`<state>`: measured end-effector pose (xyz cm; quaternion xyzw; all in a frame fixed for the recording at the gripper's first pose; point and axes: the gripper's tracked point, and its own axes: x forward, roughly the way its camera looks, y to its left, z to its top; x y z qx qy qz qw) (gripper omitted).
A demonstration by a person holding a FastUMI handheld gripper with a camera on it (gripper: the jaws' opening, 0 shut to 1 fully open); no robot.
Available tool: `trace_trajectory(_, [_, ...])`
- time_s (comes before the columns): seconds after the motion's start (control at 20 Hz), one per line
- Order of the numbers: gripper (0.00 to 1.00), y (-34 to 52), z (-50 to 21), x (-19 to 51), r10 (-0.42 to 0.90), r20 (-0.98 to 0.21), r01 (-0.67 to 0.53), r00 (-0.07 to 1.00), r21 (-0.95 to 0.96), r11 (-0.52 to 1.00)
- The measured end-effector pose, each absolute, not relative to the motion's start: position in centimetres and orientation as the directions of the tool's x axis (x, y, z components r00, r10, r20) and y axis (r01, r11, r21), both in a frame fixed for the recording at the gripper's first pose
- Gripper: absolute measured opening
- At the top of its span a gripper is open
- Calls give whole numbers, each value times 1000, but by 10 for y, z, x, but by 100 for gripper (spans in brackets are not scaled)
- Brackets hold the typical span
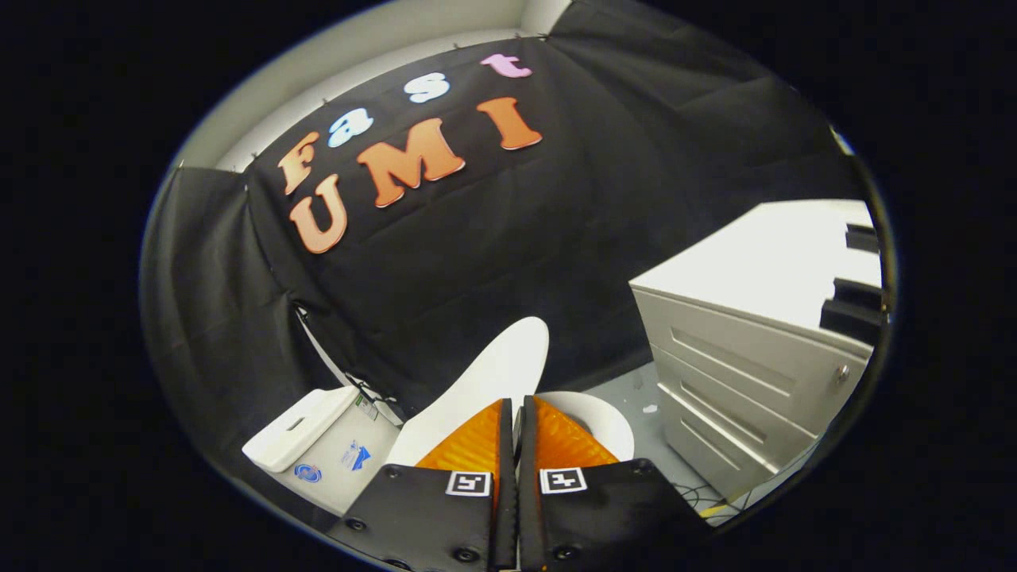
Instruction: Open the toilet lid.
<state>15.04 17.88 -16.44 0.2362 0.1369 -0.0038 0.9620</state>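
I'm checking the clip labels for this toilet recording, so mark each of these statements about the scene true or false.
1. The toilet lid is raised, tilted up. True.
2. The tongs gape wide open. False: the fingers sit close together with a thin gap.
3. A drawer cabinet stands beside the toilet. True.
4. The cistern lies beyond the cabinet. False: it sits on the opposite side of the lid.

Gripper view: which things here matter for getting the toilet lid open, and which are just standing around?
For the job:
- toilet lid, raised and tilted, its edge between the fingers
- toilet seat, just ahead of the fingers
- toilet tank, beside the lid
- gripper, fingers close together on the lid's edge

Just standing about:
- drawer cabinet, beyond the seat
- cables on the floor
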Motion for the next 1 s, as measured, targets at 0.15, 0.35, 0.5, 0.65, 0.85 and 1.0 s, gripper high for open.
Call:
trace_trajectory(0.15, [9, 198, -137, 156, 91, -255, 34, 963, 447, 894])
trace_trajectory(0.35, [9, 214, -117, 166, 114, -252, -7, 961, 390, 921])
trace_trajectory(0.5, [9, 232, -92, 170, 147, -225, -45, 963, 404, 914])
trace_trajectory(0.65, [9, 249, -76, 177, 180, -212, -80, 961, 408, 910])
trace_trajectory(0.85, [9, 280, -47, 182, 238, -183, -160, 954, 364, 918])
trace_trajectory(1.0, [9, 306, -27, 185, 281, -166, -202, 945, 379, 903])
